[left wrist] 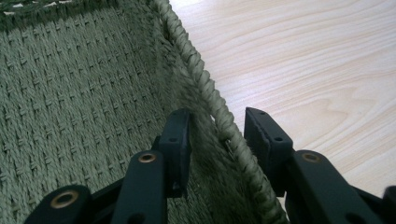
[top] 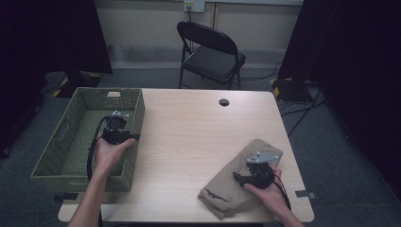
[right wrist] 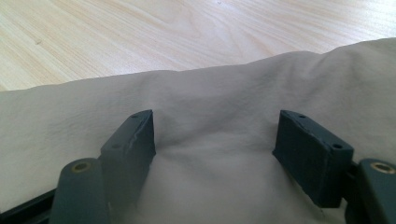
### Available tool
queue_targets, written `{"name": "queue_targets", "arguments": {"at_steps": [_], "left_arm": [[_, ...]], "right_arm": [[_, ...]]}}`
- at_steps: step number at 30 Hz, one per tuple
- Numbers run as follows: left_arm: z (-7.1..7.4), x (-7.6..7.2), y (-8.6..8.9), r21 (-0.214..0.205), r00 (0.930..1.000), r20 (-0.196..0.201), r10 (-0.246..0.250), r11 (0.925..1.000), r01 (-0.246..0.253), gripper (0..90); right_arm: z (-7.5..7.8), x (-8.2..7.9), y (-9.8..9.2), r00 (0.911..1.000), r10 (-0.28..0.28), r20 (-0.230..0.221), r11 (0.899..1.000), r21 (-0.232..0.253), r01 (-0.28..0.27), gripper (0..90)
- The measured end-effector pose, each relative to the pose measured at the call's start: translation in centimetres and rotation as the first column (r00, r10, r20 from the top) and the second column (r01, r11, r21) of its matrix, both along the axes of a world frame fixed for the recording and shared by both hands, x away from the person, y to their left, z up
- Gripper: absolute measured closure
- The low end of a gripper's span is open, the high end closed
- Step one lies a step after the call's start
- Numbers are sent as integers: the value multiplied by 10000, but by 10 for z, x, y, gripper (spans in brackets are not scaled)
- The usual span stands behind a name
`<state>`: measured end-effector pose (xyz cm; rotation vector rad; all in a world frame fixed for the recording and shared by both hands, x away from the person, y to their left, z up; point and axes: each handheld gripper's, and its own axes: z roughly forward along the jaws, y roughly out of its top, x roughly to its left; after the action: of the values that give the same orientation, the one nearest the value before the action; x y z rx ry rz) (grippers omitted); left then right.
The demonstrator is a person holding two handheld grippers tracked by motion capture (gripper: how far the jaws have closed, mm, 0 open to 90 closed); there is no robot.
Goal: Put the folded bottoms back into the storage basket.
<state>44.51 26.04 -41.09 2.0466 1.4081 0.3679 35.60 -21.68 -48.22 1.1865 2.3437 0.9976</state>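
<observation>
Cloth (top: 236, 179) partly under right tongs (right wrist: 215, 135)

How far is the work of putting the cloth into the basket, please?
Nothing looks done yet: the beige cloth lies folded on the table, outside the green woven basket. In hand: the right gripper is open, pressed onto the cloth; the left gripper is open astride the basket's rim. Left, probably: gripping, lifting and placing the cloth inside.

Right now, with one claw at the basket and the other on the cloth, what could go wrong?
The left claw straddles the basket wall, open; closing and pulling might drag or tip the basket, which overhangs the table edge. The right claw, open, presses into the tan cloth; it may pinch only a top fold.
</observation>
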Motion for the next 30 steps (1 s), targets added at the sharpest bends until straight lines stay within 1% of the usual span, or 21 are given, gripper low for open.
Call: {"name": "queue_targets", "arguments": {"at_steps": [1, 3, 4, 5, 6, 10, 14, 20, 22, 29, 30], "left_arm": [[0, 0, 0, -23, 10000, -80, 3, 10000, -3, 624], [0, 0, 0, -31, 10000, -63, 30, 10000, -31, 624], [1, 0, -1, 45, 9999, -42, -94, 9999, 94, 650], [1, 0, -1, 130, 9999, -1, -157, 9998, 157, 650], [1, -1, -2, 103, 9999, -18, -158, 9998, 158, 670], [1, -1, -2, 31, 9999, -42, -94, 10000, 94, 683], [1, -1, -2, 66, 9998, -24, -203, 9998, 203, 688], [1, -1, -3, 64, 9998, -2, -193, 9998, 193, 692], [1, -1, -3, 86, 9996, -38, -290, 9995, 291, 692], [1, -2, -6, 27, 9994, -56, -356, 9994, 356, 692], [1, -2, -6, 29, 9991, -41, -428, 9991, 428, 692]], "right_arm": [[0, 0, 0, 10000, 4, 0, 10000, -9, -4, 275], [0, 0, 0, 10000, 2, -5, 10000, -1, -2, 275], [0, 0, 0, 10000, -12, 2, 10000, -7, 12, 275], [0, 0, 0, 10000, -12, 2, 10000, -7, 12, 275], [0, 0, 0, 10000, -10, -2, 10000, -12, 10, 275], [0, 0, 1, 10000, -8, -3, 10000, -35, 8, 275], [0, 0, 1, 10000, -10, -4, 10000, -33, 10, 275], [-1, 1, 1, 10000, 2, -9, 10000, -38, -2, 275], [0, 1, 1, 10000, -3, -20, 10000, -38, 3, 275], [-1, 1, 1, 10000, 12, -7, 10000, -42, -12, 275], [-1, 1, 1, 10000, 14, -5, 10000, -43, -14, 275]]}}
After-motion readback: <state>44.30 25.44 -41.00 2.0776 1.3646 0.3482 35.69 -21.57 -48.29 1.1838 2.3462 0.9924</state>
